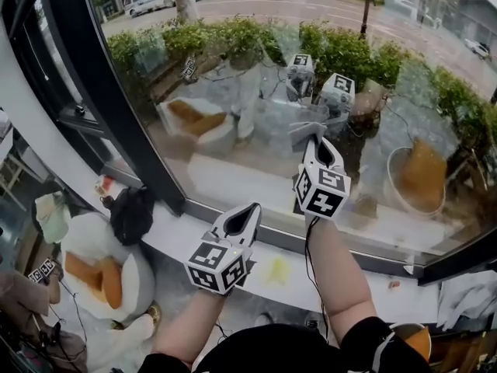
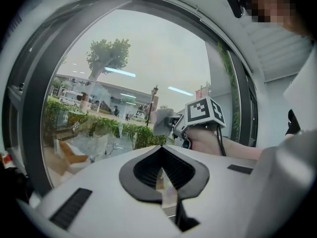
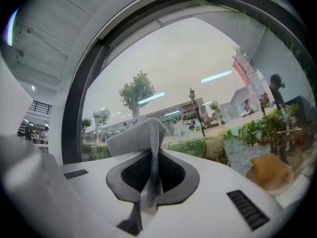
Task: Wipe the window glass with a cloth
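The window glass [image 1: 256,92] fills the upper head view, with reflections of both grippers in it. A grey cloth [image 3: 141,138] is pinched in my right gripper [image 3: 148,182], its free end fanning up above the jaws. In the head view that cloth [image 1: 307,133] is right up against the pane, at the tip of the right gripper [image 1: 318,150]. My left gripper [image 1: 247,217] hangs lower, over the sill, apart from the glass. Its jaws are shut with nothing between them in the left gripper view [image 2: 163,182], which also shows the right gripper [image 2: 174,126] holding the cloth [image 2: 161,120].
A black window frame [image 1: 101,92] slants down the left side of the pane. Below the glass runs a white sill [image 1: 233,243] bearing a small yellow mark [image 1: 277,269]. A black bag [image 1: 130,212] sits at the sill's left end. A white and orange seat [image 1: 101,274] stands below.
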